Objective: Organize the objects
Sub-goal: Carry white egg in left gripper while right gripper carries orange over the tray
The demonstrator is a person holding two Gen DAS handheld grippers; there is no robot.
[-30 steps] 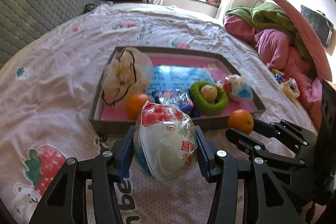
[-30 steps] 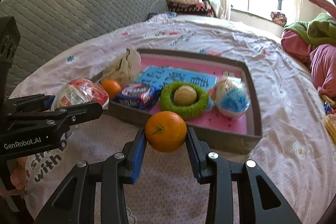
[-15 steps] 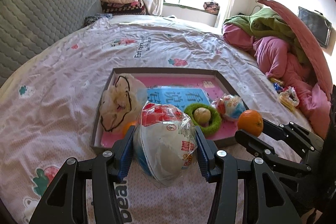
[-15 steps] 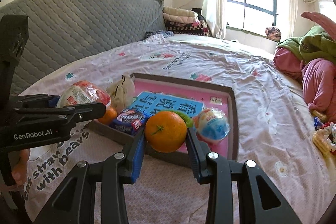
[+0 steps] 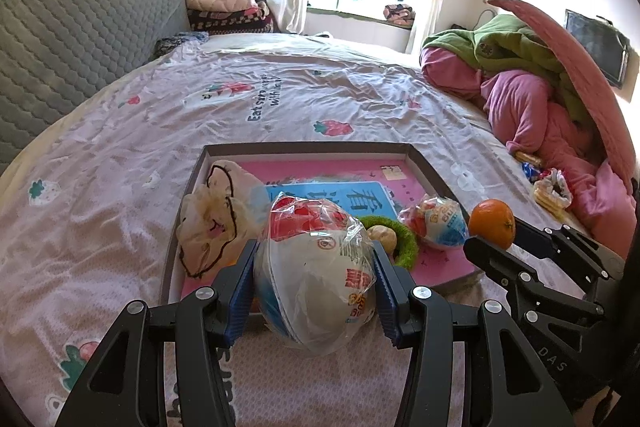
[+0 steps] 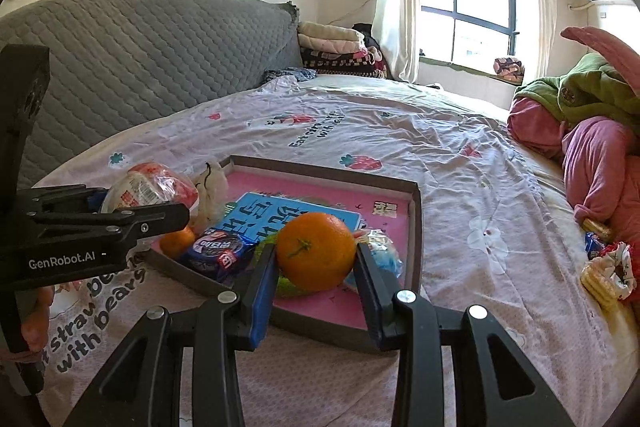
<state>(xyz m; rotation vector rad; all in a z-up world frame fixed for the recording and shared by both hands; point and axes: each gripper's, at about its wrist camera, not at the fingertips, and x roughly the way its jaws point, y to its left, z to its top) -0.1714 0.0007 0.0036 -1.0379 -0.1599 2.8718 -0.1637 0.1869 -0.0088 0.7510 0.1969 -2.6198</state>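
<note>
My left gripper (image 5: 314, 291) is shut on a plastic-wrapped white and red egg toy (image 5: 316, 267), held in front of the tray's near edge. My right gripper (image 6: 316, 275) is shut on an orange (image 6: 316, 251), held above the tray's near side; the orange also shows in the left wrist view (image 5: 491, 223). The grey tray with a pink floor (image 5: 340, 151) lies on the bed. It holds a cream plush bag (image 5: 208, 223), a blue book (image 5: 340, 193), a green ring with a round thing inside (image 5: 400, 241), a second wrapped egg toy (image 5: 438, 223), a second orange (image 6: 176, 241) and a blue snack pack (image 6: 218, 251).
The bed has a pale strawberry-print sheet (image 5: 260, 99) and a grey quilted headboard (image 6: 160, 59). Pink and green bedding (image 5: 532, 99) is piled at the right. Snack packets (image 6: 604, 267) lie beside it. Folded blankets (image 5: 228, 7) are by the window.
Both grippers have pulled back and risen from the tray, so it looks smaller and farther. Each still holds its object.
</note>
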